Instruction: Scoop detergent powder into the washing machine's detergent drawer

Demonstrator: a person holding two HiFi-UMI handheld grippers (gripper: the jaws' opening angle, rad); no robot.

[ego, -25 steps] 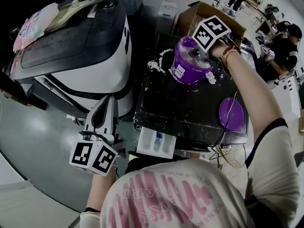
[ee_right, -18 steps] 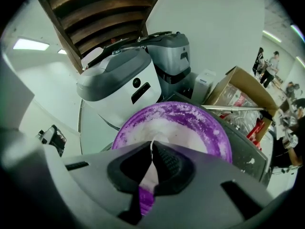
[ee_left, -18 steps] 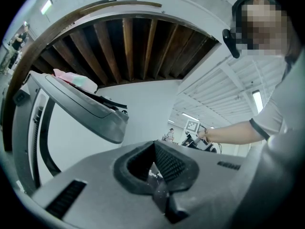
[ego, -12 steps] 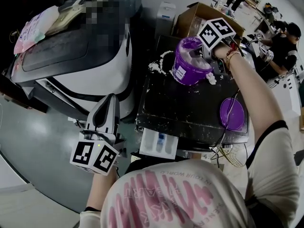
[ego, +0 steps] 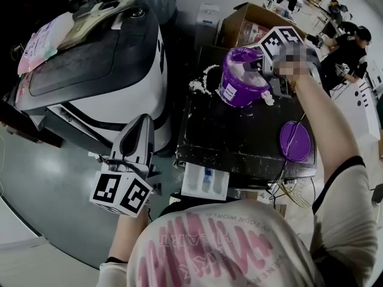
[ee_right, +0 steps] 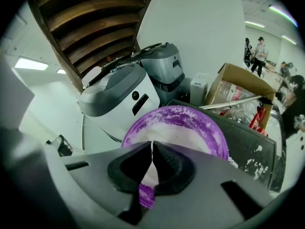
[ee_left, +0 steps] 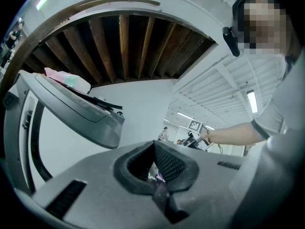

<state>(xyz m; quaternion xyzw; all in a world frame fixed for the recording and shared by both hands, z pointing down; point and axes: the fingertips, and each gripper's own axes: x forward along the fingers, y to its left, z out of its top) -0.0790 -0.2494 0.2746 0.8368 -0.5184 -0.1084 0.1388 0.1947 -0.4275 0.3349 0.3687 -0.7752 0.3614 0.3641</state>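
Note:
A purple tub of white detergent powder stands at the far side of a black-topped machine. My right gripper reaches into the tub from its right rim, shut on the purple handle of a scoop. The right gripper view looks down on the tub, which holds white powder. A white detergent drawer sticks out open at the machine's near edge. My left gripper hangs low at the left, away from the machine and pointing up, shut with nothing held; its closed tips show in the left gripper view.
A white and grey top-loading washer stands at the left, with a bag on its lid. Spilled powder lies beside the tub. The purple lid rests on the machine's right side. A cardboard box and people are behind.
My right gripper has shifted slightly right and back over the tub's rim, still shut on the scoop. The left gripper has stayed nearly where it was.

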